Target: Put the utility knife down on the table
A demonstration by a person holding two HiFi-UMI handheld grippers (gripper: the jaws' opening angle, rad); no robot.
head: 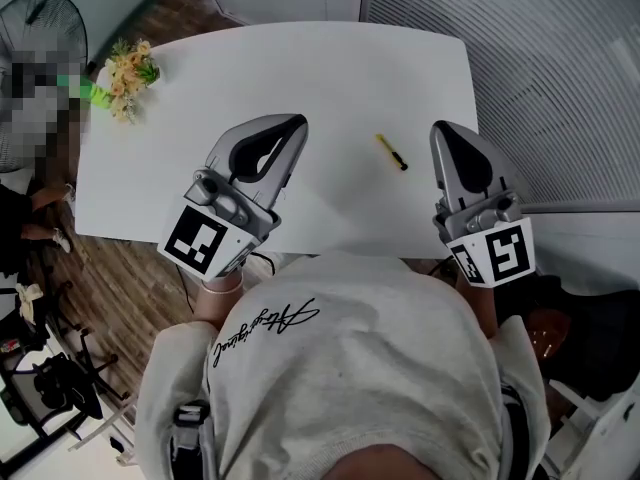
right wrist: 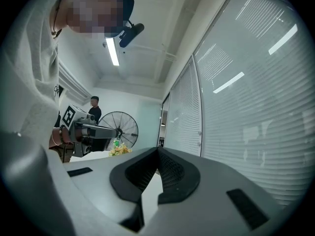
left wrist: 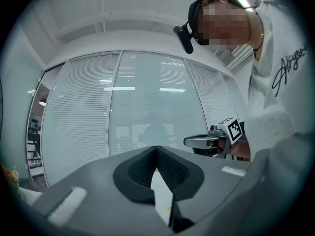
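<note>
Status: utility knife [head: 391,152] lies flat on the white table [head: 330,68], nothing holding it. It sits btwn the two grippers, closer to the right gripper [head: 446,128]: just off that gripper's left side, a bit back from the jaw tips, not touching. Left gripper [head: 293,121] is well apart from the knife, which is off to its right. Both grippers have jaws together at the tips w/ nothing in them (each gripper's own view shows only a sliver of tabletop under the closed pads). Both point away from the person's body. Ahead and left of the left gripper, at the table corner, is a flower bunch [head: 126,71], w/ a floor fan [head: 45,13] beyond it, off the table. Right gripper view also catches a person [right wrist: 93,108] standing by the fan. Blinds [head: 520,58] run along the right gripper's outer side.
</note>
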